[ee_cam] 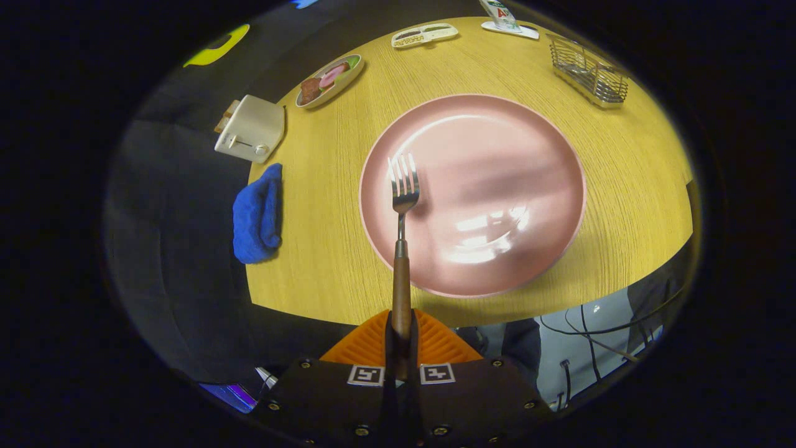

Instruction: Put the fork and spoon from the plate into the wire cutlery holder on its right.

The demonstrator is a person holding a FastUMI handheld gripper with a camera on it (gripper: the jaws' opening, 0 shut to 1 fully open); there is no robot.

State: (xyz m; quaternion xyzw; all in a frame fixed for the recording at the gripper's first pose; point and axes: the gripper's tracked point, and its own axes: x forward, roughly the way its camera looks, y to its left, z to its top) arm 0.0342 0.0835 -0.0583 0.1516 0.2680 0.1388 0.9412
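Your gripper (401, 333) is clenched on the wooden handle of the fork (402, 249) — both fingers press on it, and the tines stand out ahead of them, above the left part of the pink plate (497, 149). You see under everything a yellow wood-grain table (622, 186), with dark floor at its left and cables below its near edge. On the table, the plate is in the middle. Beyond it to the right stands the wire cutlery holder (587, 70) — well apart from the fork. Left of the plate are a white toaster (250, 129), a blue cloth (257, 213) and a small dish of food (328, 81).
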